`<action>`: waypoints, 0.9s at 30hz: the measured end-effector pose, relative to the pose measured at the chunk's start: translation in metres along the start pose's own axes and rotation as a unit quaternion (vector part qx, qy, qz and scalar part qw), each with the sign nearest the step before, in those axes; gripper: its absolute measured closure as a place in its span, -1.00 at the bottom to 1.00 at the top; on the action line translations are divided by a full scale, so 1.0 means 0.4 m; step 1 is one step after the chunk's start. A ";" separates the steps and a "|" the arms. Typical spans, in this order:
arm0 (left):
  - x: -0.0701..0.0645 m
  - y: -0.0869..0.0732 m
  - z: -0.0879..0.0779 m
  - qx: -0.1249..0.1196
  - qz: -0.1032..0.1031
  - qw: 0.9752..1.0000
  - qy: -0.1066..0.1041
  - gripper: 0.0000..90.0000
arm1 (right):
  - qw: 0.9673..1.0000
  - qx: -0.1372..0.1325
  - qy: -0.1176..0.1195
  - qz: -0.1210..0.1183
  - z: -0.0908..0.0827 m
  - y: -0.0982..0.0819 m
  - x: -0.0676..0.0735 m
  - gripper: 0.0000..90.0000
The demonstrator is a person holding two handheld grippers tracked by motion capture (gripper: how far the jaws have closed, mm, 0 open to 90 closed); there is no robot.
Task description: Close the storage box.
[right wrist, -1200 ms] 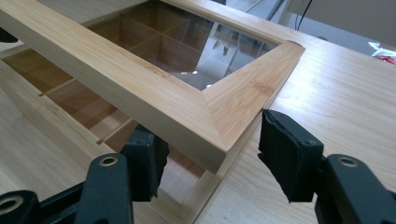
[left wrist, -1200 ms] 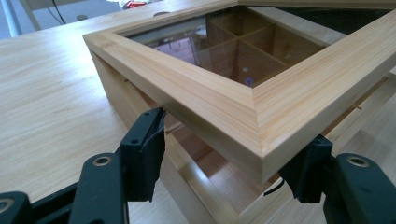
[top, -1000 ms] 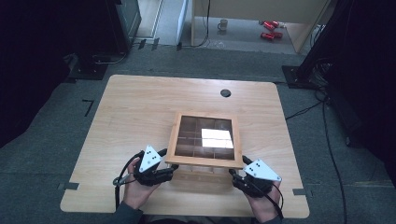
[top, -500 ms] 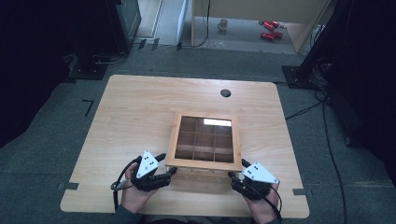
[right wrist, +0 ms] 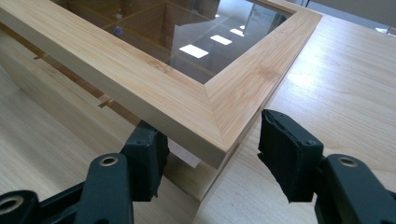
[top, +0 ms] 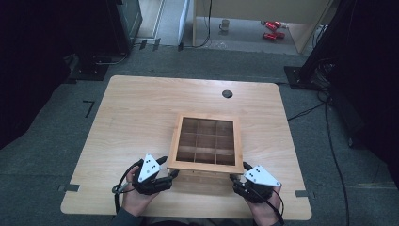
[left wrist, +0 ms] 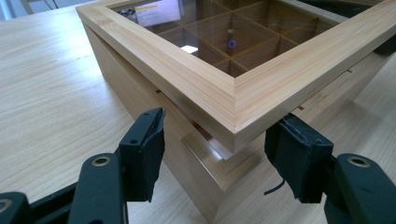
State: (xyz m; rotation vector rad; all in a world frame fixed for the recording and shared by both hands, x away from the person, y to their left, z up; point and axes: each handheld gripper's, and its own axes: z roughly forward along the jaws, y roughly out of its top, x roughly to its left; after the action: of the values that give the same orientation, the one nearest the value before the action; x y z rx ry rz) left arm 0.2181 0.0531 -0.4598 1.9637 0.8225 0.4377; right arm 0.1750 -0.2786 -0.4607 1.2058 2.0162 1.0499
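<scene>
A wooden box with a glass-paned lid and a grid of small compartments sits on the counter, toward its near edge and a little right of centre. A second ago a bright reflection lay across the pane and the lid looked tipped up; half a second ago the patch had shrunk, and now the pane reads dark and even from above, which suggests the lid has come down nearly flat. It is not quite shut, though: in the left gripper view a thin gap remains between the lid frame and the box body at the near corner, and the right gripper view shows the same sliver under the other near corner. The left gripper sits at the box's near left corner, its jaws spread wide to either side of that corner and touching nothing that can be seen. The right gripper is at the near right corner, also spread, with the lid's corner overhanging the space between its jaws; its left jaw is tucked beneath the frame, though contact cannot be told. Both hands have drawn slightly toward the counter's near edge. By the look of it, closing the box is almost done, with only the last settling of the lid left.
</scene>
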 end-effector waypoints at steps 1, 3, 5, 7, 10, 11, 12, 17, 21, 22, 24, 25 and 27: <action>-0.001 -0.001 -0.001 0.000 0.000 1.000 0.000 -0.15 | 1.000 0.000 0.000 0.000 0.000 0.000 0.000 -0.05; -0.001 -0.002 -0.002 0.000 -0.002 1.000 -0.001 -0.14 | 1.000 0.000 0.001 0.000 -0.002 -0.001 0.001 -0.05; -0.001 -0.003 -0.002 0.000 -0.002 1.000 -0.001 -0.14 | 1.000 0.000 0.001 -0.001 -0.003 -0.002 0.001 -0.05; -0.002 -0.004 -0.003 0.000 -0.002 1.000 -0.001 -0.15 | 1.000 0.000 0.001 0.000 -0.006 -0.003 0.001 -0.05; -0.004 -0.005 -0.006 0.000 -0.001 1.000 -0.002 -0.15 | 1.000 0.000 0.002 0.000 -0.010 -0.006 0.000 -0.06; -0.005 -0.005 -0.007 0.000 -0.001 1.000 -0.001 -0.15 | 1.000 0.000 0.002 0.000 -0.010 -0.006 0.000 -0.06; -0.005 -0.006 -0.008 0.000 -0.001 1.000 -0.002 -0.15 | 1.000 0.000 0.002 0.000 -0.010 -0.006 0.000 -0.07; -0.003 -0.011 -0.014 -0.001 -0.009 1.000 -0.003 -0.16 | 1.000 0.000 0.005 0.002 -0.014 -0.009 -0.002 -0.08; 0.000 -0.016 -0.022 -0.001 -0.014 1.000 -0.001 -0.16 | 1.000 0.002 0.009 0.006 -0.018 -0.012 -0.004 -0.10; 0.002 -0.018 -0.023 -0.002 -0.017 1.000 -0.002 -0.16 | 1.000 0.002 0.010 0.008 -0.018 -0.012 -0.006 -0.10; 0.003 -0.020 -0.025 -0.002 -0.020 1.000 -0.002 -0.16 | 1.000 0.002 0.010 0.010 -0.018 -0.013 -0.006 -0.10; 0.003 -0.021 -0.026 -0.002 -0.020 1.000 -0.002 -0.16 | 1.000 0.002 0.010 0.009 -0.019 -0.013 -0.005 -0.10; 0.001 -0.022 -0.032 -0.006 -0.021 1.000 -0.002 -0.17 | 1.000 0.005 0.011 0.012 -0.022 -0.014 -0.005 -0.10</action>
State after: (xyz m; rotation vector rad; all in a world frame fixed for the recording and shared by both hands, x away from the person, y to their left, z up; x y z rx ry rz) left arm 0.2076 0.0644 -0.4610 1.9323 0.8550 0.4120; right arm 0.1666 -0.2850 -0.4607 1.2306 2.0297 1.0698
